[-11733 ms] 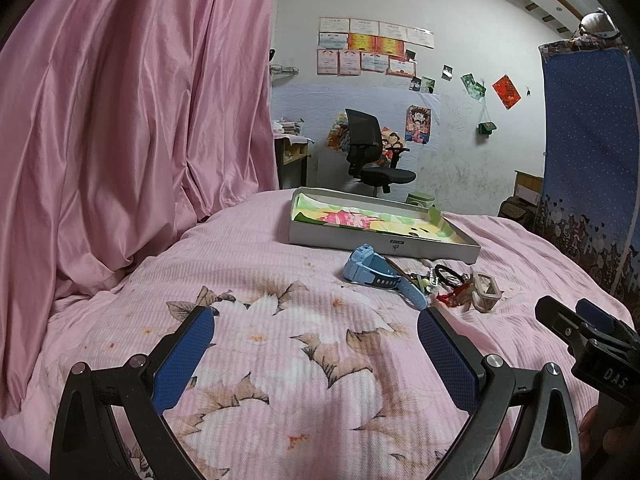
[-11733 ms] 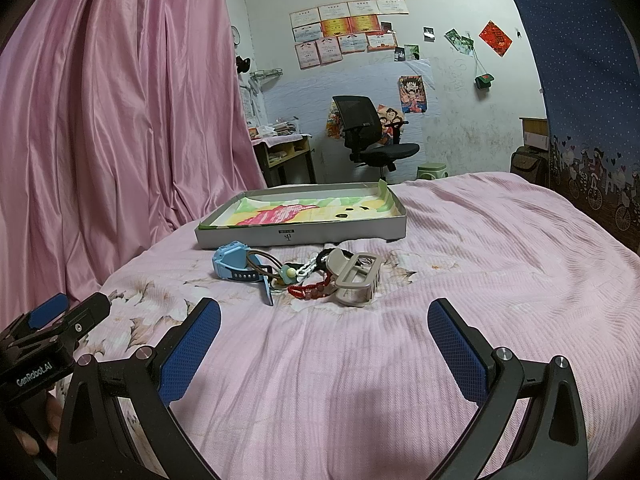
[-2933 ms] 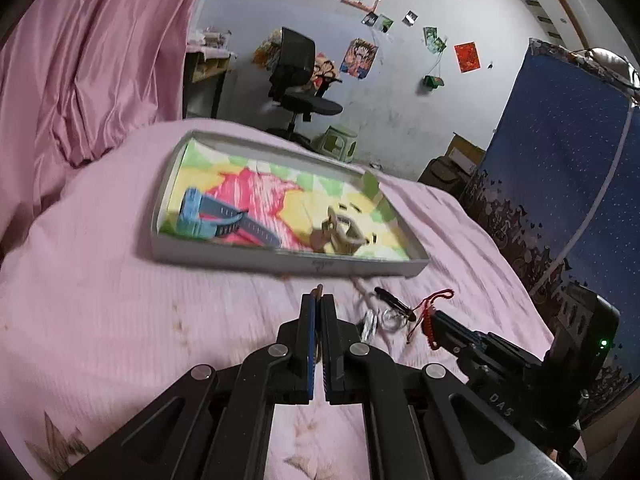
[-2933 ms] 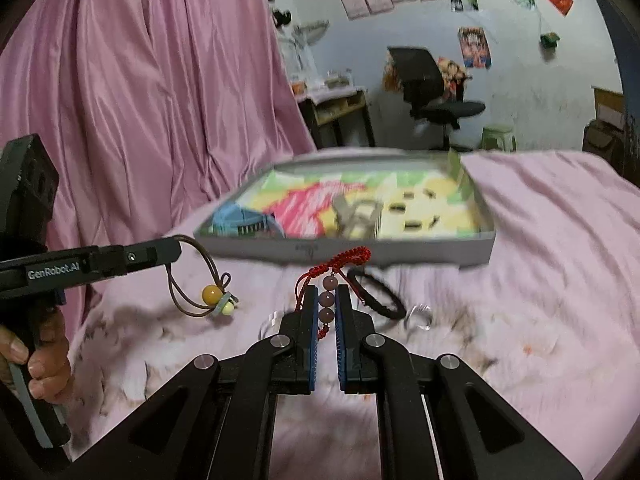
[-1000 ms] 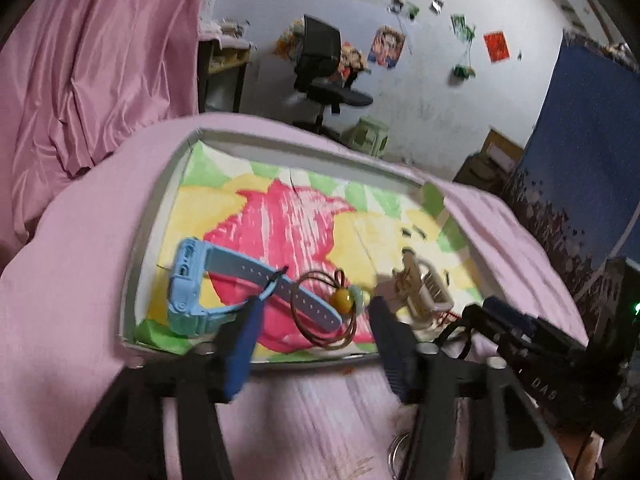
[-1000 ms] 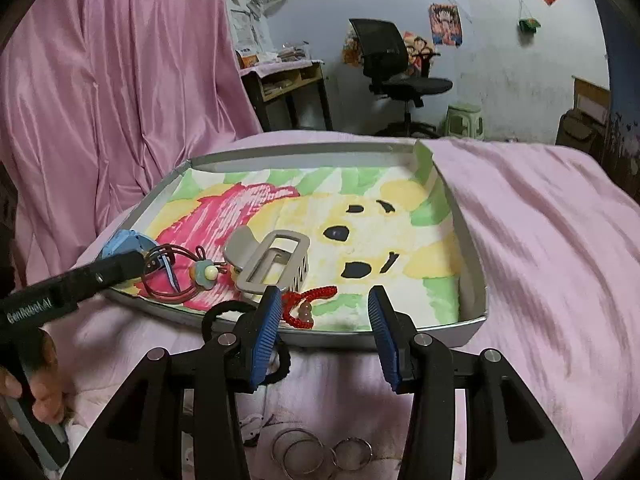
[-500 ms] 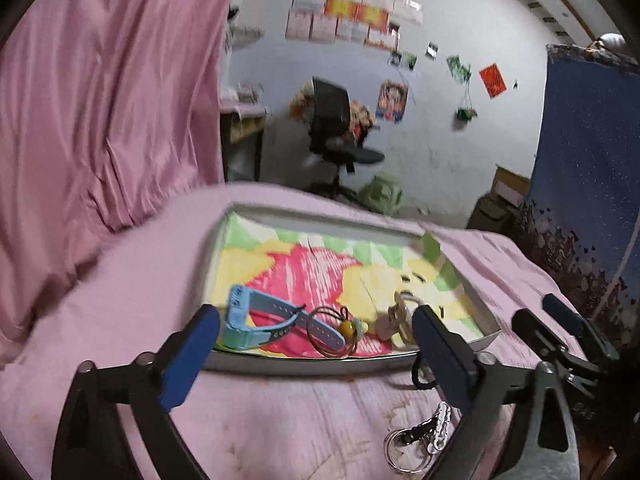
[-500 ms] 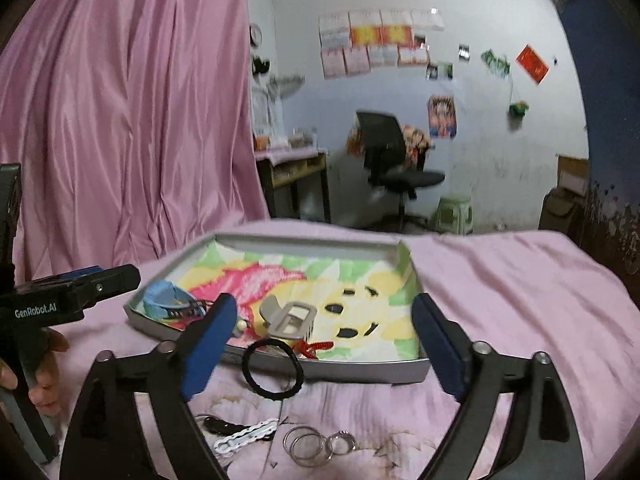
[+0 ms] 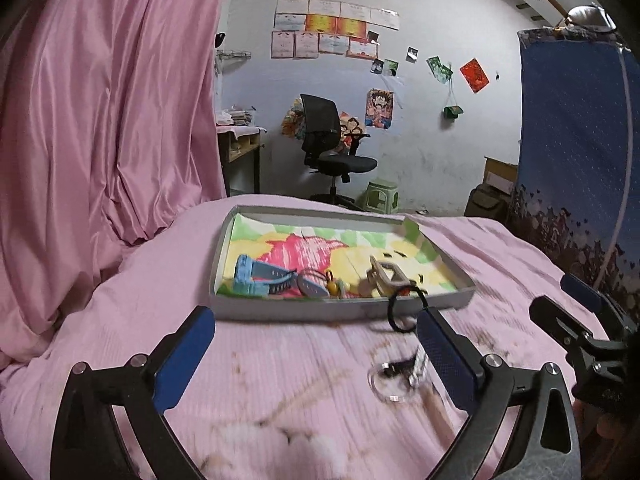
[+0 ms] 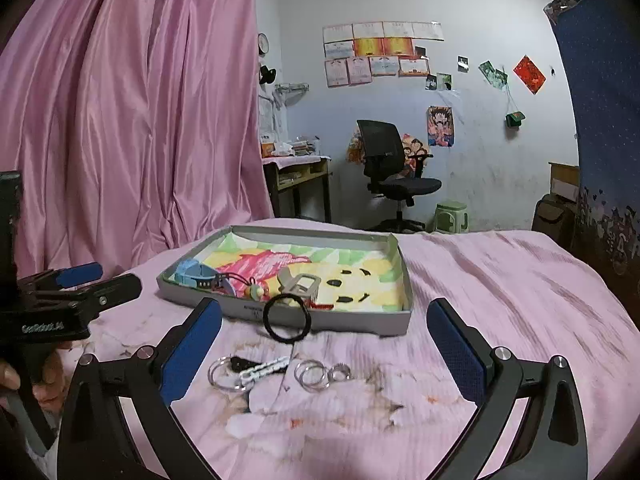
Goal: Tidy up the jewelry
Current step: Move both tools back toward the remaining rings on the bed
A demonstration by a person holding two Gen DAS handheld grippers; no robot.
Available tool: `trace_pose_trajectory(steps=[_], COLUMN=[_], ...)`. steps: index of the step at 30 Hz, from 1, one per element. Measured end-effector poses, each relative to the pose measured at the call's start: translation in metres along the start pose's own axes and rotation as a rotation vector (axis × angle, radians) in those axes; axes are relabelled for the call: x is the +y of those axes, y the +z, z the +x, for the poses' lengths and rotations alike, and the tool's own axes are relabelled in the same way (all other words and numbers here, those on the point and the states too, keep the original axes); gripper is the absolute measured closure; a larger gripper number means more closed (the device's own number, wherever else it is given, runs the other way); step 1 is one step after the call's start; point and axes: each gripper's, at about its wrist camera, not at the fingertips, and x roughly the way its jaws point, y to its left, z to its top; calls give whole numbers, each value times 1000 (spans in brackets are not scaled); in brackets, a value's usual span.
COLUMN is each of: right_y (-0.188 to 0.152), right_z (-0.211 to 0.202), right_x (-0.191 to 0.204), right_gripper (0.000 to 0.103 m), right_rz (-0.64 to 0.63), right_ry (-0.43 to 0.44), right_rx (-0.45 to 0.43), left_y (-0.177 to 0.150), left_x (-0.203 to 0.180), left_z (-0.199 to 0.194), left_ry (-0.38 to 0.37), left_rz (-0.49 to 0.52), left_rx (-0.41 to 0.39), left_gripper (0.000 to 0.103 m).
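Now, left gripper [image 9: 316, 354]: you are holding it wide apart, empty.
Right gripper [image 10: 324, 342]: likewise spread, empty.
Next pick: you are nearing the black ring [image 10: 287, 319] leaning on the tray [image 10: 352, 322]; pinch its rim.

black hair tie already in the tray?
No, in the right wrist view the black hair tie leans against the outside of the tray's front wall, resting on the bedspread.
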Motion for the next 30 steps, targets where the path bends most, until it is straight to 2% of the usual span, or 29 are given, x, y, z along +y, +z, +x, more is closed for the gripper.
trace_pose_trajectory(steps=[7, 14, 17, 23, 29, 30], right_y=[-9, -19, -24, -32, -39, -40], right_z=[3, 22, 31, 44, 58, 58], right_x=[-6, -10, -12, -18, -22, -22], right_gripper=[2, 2, 2, 2, 2, 5], right_rz=[25, 29, 31, 62, 89, 88], right_ry=[-1, -14, -25, -9, 14, 16], right_rx=[61, 179, 236, 325, 391, 394], left_y=[-14, -22, -25, -35, -39, -39], left_x=[-1, 3, 5, 9, 9, 8], left_z=[-17, -6, 3, 23, 33, 33], left_ry=[-6, -35, -52, -39, -61, -70], left_rz=[-11, -30, -42, -70, -75, -71], left_rx=[18, 81, 128, 231, 275, 273], left_gripper=[1, 1, 1, 1, 1, 1])
